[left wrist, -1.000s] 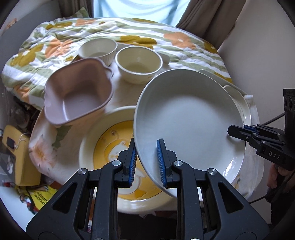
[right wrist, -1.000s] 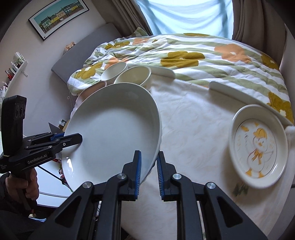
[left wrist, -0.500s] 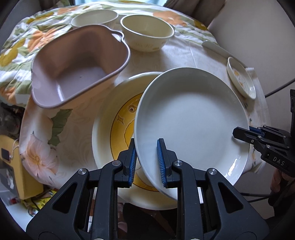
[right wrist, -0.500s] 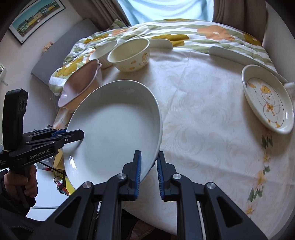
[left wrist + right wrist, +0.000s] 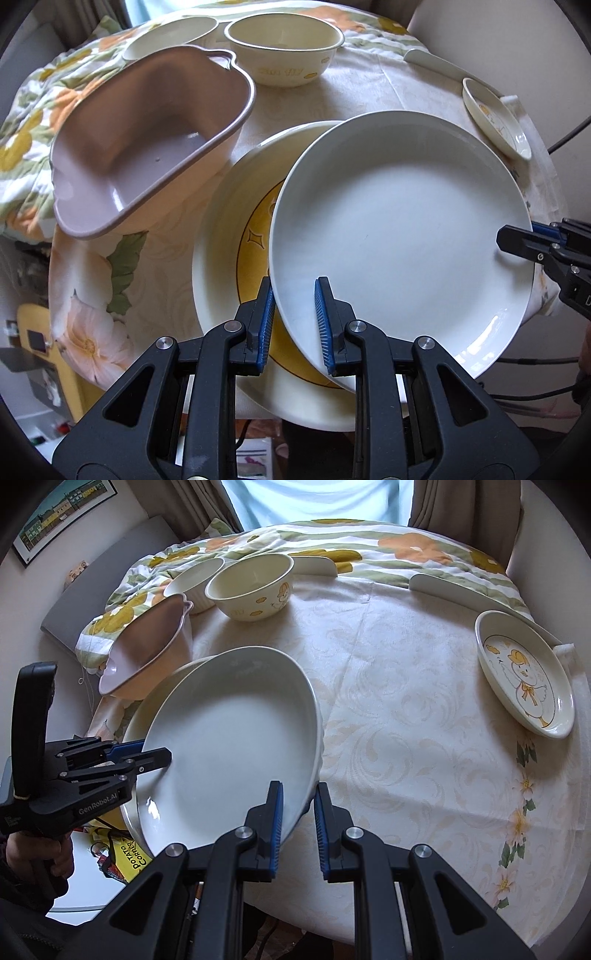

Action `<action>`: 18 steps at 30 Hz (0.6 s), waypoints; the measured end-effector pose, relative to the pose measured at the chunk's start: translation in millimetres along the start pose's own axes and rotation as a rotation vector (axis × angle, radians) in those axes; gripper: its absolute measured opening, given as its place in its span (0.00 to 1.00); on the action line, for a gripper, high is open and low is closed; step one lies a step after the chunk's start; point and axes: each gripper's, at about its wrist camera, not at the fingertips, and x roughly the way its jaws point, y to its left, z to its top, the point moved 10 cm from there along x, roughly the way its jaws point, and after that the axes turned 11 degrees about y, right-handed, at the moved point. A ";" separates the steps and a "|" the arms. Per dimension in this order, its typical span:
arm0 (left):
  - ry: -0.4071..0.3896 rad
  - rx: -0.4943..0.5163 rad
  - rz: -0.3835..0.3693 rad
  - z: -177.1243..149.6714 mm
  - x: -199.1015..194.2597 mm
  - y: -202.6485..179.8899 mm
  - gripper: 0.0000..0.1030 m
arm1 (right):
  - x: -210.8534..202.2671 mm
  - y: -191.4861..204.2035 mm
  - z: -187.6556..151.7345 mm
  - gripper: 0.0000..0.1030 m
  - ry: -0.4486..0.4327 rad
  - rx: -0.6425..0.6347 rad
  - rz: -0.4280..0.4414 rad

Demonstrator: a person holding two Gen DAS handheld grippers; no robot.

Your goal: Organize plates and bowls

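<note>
A plain white plate is held between both grippers, low over a larger cream plate with a yellow picture at the table's near left. My left gripper is shut on the white plate's near rim. My right gripper is shut on the opposite rim of the white plate; it also shows in the left wrist view. The white plate hides most of the yellow plate.
A pink handled dish sits just left of the plates. Two cream bowls stand behind it. A small duck plate lies at the table's right edge. A floral quilt lies behind the table.
Both grippers have carried the white plate down and over the yellow plate. It now hangs lower and flatter, closer to the pink dish.
</note>
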 end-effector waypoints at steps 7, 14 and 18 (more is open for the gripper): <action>-0.036 0.102 0.184 3.8 -4.0 -5.3 0.19 | 3.0 3.4 0.2 0.15 0.006 -0.015 -0.032; -0.060 0.159 0.310 4.2 -8.0 -3.3 0.19 | 11.6 7.5 0.5 0.15 0.016 -0.050 -0.087; -0.062 0.155 0.330 6.3 -8.5 -0.4 0.19 | 15.4 11.4 2.1 0.15 0.020 -0.078 -0.124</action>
